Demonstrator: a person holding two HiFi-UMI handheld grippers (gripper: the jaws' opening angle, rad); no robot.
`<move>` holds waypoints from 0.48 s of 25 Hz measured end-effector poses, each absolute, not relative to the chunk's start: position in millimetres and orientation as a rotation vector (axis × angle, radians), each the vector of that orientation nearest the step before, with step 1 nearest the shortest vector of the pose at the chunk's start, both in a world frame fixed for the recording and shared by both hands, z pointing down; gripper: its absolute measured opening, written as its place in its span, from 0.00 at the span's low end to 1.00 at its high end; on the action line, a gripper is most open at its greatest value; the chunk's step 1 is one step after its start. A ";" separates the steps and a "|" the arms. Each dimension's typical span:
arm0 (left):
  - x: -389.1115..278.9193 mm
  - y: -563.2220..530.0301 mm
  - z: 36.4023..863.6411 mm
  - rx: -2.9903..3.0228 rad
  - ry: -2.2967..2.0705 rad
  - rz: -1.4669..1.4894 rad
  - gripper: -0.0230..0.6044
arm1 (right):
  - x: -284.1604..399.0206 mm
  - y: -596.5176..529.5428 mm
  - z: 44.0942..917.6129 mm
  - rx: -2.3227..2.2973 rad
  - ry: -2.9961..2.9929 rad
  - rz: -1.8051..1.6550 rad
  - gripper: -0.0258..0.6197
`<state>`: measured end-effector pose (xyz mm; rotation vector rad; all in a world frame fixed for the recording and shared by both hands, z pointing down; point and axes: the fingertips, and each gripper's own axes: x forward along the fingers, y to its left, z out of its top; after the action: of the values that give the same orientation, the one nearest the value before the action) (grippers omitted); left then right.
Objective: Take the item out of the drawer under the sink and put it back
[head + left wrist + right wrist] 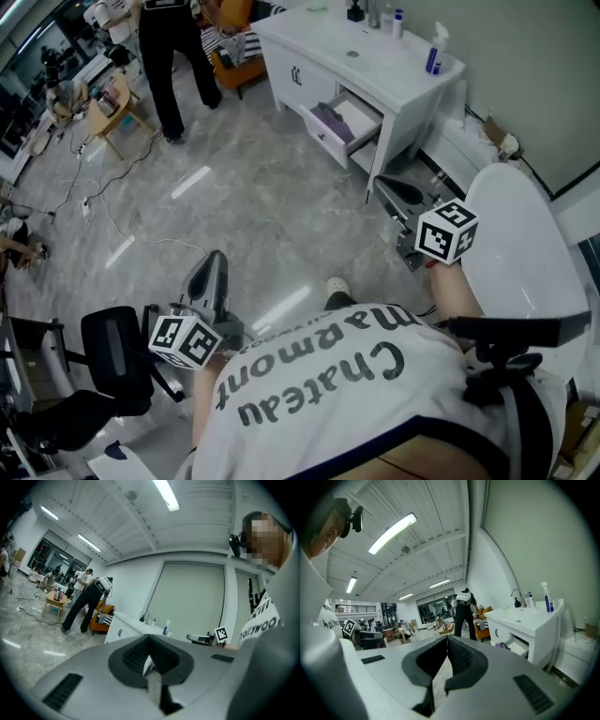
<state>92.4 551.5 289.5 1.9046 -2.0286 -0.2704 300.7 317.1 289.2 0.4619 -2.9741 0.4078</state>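
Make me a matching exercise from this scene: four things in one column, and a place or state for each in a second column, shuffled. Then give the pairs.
Things
1. drawer
2. spray bottle
3. purple item
4. right gripper

Places and states
A. Jaws together, nothing between them
B. Lying inside the drawer
C. Pulled open under the sink
D. Standing on the vanity top

Pairs: 1-C, 2-D, 3-B, 4-A
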 end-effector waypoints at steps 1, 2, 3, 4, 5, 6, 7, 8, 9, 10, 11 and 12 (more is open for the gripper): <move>88.5 540.2 291.1 1.899 -2.032 -0.248 0.05 | 295.8 307.1 290.8 0.452 -2.971 0.406 0.06; 84.6 529.4 292.2 1.895 -2.031 -0.243 0.05 | 291.1 297.3 293.0 0.444 -2.964 0.397 0.06; 81.1 519.1 292.4 1.891 -2.028 -0.256 0.05 | 287.0 287.2 295.5 0.439 -2.956 0.384 0.06; 78.0 509.1 291.6 1.891 -2.023 -0.283 0.05 | 283.5 276.4 297.9 0.437 -2.948 0.370 0.06; 75.4 499.5 289.4 1.898 -2.020 -0.319 0.05 | 280.3 265.2 299.5 0.436 -2.944 0.361 0.06; 73.3 490.7 285.9 1.912 -2.018 -0.360 0.05 | 277.0 253.7 300.4 0.434 -2.942 0.358 0.06; 71.5 483.0 281.6 1.933 -2.018 -0.403 0.05 | 273.7 242.6 300.7 0.431 -2.943 0.360 0.06; 70.0 476.4 276.9 1.954 -2.020 -0.442 0.05 | 270.3 232.0 300.8 0.428 -2.943 0.362 0.06; 68.2 470.4 272.9 1.971 -2.025 -0.474 0.05 | 266.9 222.1 301.2 0.427 -2.942 0.360 0.06; 66.0 464.5 269.8 1.980 -2.033 -0.496 0.05 | 263.6 213.0 302.0 0.430 -2.937 0.352 0.06; 63.1 458.4 268.0 1.984 -2.041 -0.509 0.05 | 260.3 204.5 303.2 0.433 -2.930 0.339 0.06; 59.5 451.6 267.4 1.982 -2.044 -0.523 0.05 | 256.7 196.5 304.6 0.435 -2.922 0.325 0.06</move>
<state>59.5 451.6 267.4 1.9817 -2.0436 -0.5229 256.7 196.5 304.6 0.4354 -2.9224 0.3253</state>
